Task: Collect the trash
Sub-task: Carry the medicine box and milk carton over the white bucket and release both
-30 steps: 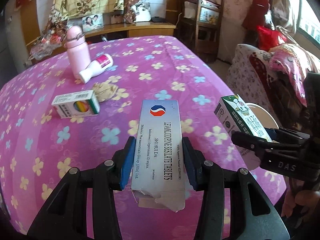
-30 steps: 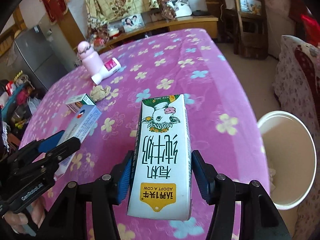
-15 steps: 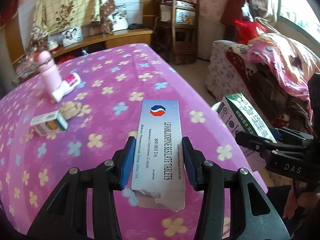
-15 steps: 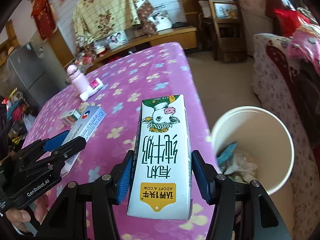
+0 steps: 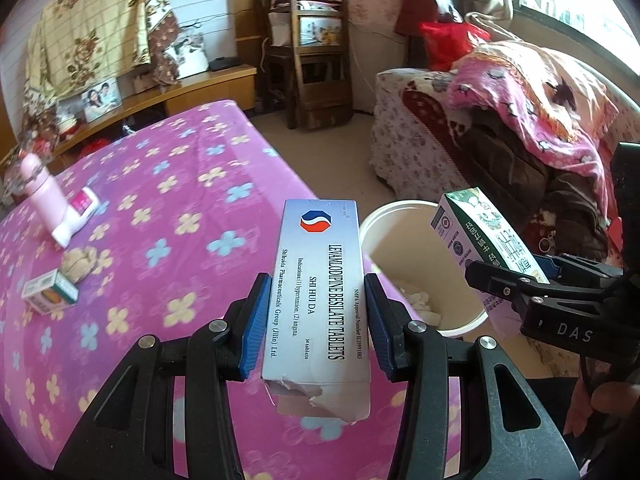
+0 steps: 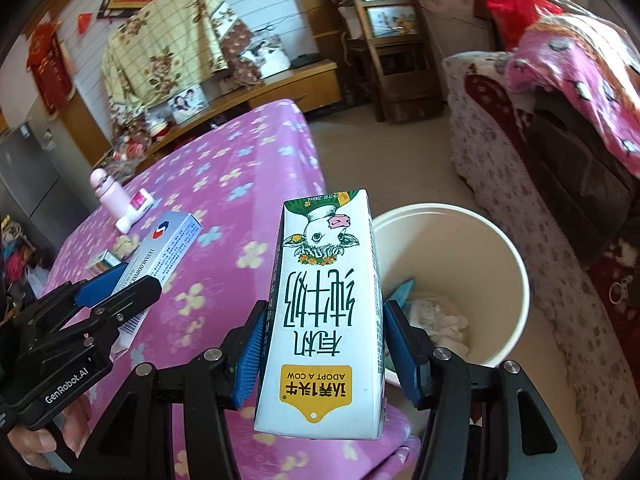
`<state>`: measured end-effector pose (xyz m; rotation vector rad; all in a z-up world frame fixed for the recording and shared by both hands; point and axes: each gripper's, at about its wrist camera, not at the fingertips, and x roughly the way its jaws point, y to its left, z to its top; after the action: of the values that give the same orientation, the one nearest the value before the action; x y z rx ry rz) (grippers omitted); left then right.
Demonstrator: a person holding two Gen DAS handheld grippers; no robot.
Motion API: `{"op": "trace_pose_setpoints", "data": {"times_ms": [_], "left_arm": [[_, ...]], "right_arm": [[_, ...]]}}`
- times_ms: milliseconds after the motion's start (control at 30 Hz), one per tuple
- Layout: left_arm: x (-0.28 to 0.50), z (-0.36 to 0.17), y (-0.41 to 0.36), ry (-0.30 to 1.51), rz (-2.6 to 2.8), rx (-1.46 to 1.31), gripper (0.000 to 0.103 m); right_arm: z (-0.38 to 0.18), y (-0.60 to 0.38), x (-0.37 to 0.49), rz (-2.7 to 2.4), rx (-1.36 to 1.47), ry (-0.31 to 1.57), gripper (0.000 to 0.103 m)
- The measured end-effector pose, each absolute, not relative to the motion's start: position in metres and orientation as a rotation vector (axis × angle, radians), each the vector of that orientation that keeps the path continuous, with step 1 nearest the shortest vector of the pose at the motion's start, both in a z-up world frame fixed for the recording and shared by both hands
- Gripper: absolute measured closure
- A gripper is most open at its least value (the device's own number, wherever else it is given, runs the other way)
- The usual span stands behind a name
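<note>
The left gripper point(image 5: 316, 316) has its blue pads clamped on both long sides of a grey tablet box point(image 5: 318, 292), whose torn flap hangs at the near end. The box is held up off the table point(image 5: 168, 184), near its edge, with the bin's rim just beyond and to the right of it. Over on the other side, the right gripper point(image 6: 325, 344) is closed on a milk carton point(image 6: 326, 280), cow print upside down, pinched on its two side faces. The carton sits in the air just left of the bin's opening, its far end overlapping the rim in the right wrist view. The bin point(image 6: 516, 264), a cream round bucket, stands on the floor against the table's corner, with crumpled white paper and a blue scrap in its bottom. Back on the pink flowered cloth, a pink bottle point(image 5: 38, 188) stands with a white tube point(image 5: 76, 220) leaning against it, and close by lie a crumpled paper ball point(image 5: 80, 264) and a small green-edged box point(image 5: 50, 292).
</note>
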<state>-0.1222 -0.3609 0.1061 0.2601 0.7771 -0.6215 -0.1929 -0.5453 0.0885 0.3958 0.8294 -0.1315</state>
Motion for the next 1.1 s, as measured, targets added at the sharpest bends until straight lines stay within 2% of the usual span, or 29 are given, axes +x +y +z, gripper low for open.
{"op": "trace_pose_setpoints", "data": {"times_ms": [1100], "left_arm": [[-0.103,0.058,-0.436,0.908,-0.689,0.291,0.059]], "right_arm": [[0.022,-0.621,-0.189,-0.256,0.55,0.903,0.048]]}}
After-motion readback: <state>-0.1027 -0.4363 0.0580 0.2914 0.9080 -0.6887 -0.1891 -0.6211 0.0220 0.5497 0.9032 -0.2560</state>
